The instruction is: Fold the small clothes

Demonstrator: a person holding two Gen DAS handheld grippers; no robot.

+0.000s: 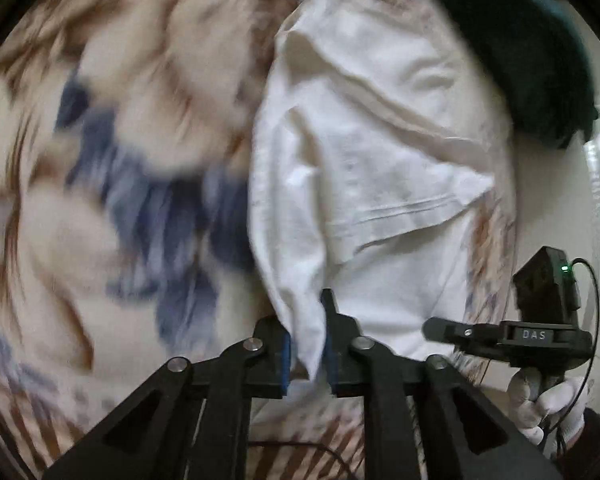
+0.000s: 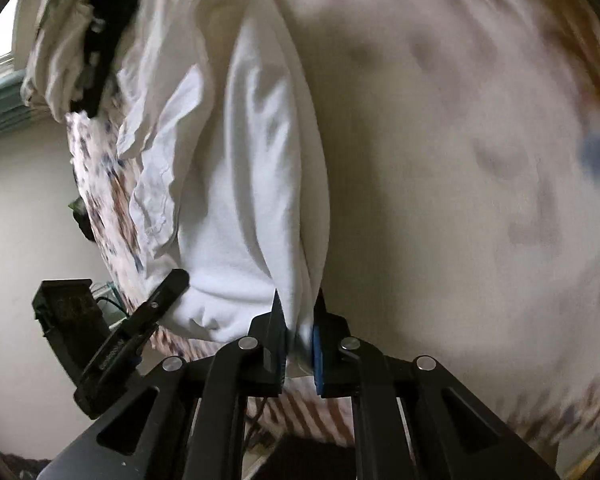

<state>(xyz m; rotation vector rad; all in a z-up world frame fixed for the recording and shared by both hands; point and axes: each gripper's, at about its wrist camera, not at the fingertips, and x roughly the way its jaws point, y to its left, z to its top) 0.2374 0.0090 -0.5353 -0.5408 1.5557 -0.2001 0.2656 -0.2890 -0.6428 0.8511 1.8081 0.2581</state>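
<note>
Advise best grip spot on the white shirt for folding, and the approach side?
Grip the white shirt at its near hem corners, coming from the near edge. There the cloth bunches into thin folds; the left gripper and right gripper already pinch there.

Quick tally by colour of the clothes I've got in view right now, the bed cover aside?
White: 1, the white shirt pinched by the left gripper and the right gripper
Dark green: 1, the dark green garment beyond it
Pale crumpled: 1, the pale bundle
Total: 3
</note>
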